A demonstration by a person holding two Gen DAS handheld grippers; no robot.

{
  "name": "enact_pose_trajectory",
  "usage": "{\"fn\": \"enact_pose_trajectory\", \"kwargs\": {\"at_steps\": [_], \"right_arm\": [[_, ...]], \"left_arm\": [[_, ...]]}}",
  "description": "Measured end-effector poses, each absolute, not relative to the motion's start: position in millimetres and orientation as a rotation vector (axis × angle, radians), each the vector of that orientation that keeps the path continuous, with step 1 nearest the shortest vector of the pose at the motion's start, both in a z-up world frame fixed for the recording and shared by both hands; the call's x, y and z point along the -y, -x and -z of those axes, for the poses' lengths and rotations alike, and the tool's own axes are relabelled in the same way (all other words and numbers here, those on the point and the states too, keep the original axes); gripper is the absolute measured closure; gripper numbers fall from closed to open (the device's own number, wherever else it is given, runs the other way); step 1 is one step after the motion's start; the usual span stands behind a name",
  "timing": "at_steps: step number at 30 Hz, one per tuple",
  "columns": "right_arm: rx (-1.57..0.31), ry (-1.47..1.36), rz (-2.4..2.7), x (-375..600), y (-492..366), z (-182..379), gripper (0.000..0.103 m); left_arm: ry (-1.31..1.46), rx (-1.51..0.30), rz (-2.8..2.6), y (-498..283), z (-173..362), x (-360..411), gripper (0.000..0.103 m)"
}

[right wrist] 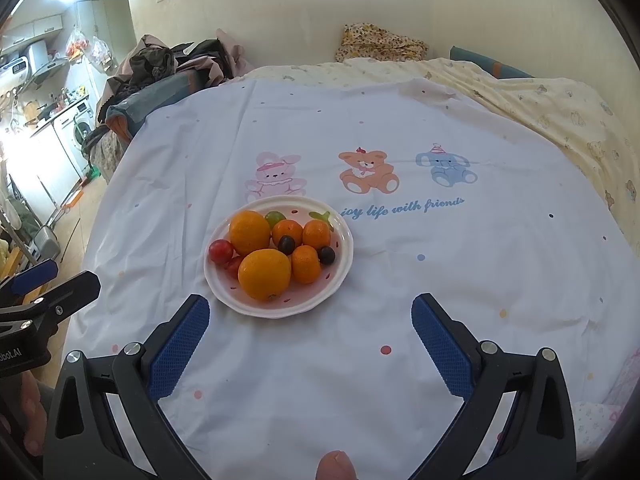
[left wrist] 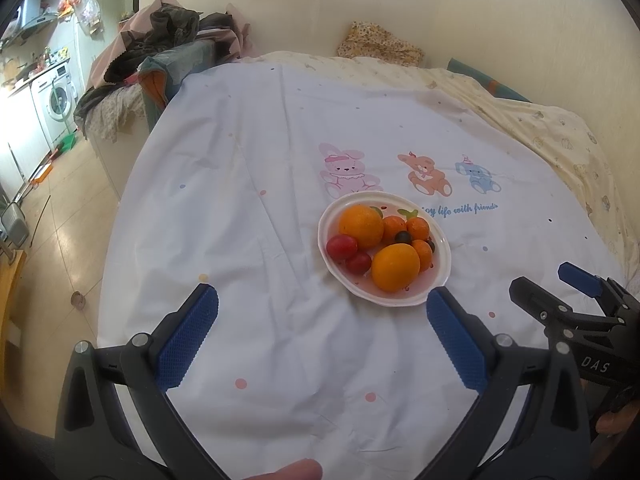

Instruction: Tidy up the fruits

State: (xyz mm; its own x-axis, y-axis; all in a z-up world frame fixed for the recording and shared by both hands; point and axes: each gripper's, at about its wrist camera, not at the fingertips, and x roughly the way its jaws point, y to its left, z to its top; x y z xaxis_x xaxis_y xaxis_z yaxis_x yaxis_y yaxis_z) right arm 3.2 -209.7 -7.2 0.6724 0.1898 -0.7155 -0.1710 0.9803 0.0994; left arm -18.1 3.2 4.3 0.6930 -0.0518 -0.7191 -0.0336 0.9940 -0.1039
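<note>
A white plate (left wrist: 436, 276) (right wrist: 344, 264) sits on a white printed sheet and holds mixed fruit: two big oranges (left wrist: 361, 226) (right wrist: 264, 274), three small tangerines (left wrist: 417, 228) (right wrist: 306, 264), two red plums (left wrist: 341, 247) (right wrist: 221, 251), dark grapes (left wrist: 403, 237) (right wrist: 286, 244) and a green fruit (right wrist: 276, 218). My left gripper (left wrist: 322, 340) is open and empty, low in front of the plate. My right gripper (right wrist: 310, 344) is open and empty, just right of the plate's near edge. Each gripper shows at the side of the other's view.
The white sheet (left wrist: 260, 200) (right wrist: 440, 264) covers a bed with a cream quilt (left wrist: 560, 140) at the right. A pile of clothes (left wrist: 168, 40) lies at the bed's far left corner. A kitchen with a washing machine (left wrist: 56, 100) is at the far left.
</note>
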Motion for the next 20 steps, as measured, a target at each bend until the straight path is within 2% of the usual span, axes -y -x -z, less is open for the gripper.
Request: {"fn": "enact_pose_trajectory", "kwargs": {"at_steps": [20], "right_arm": [[-0.813,-0.03,-0.208,211.2,-4.3,8.0,0.0]], "left_arm": [[0.111,-0.803,0.013,18.5,-2.1,-2.3,0.0]]}}
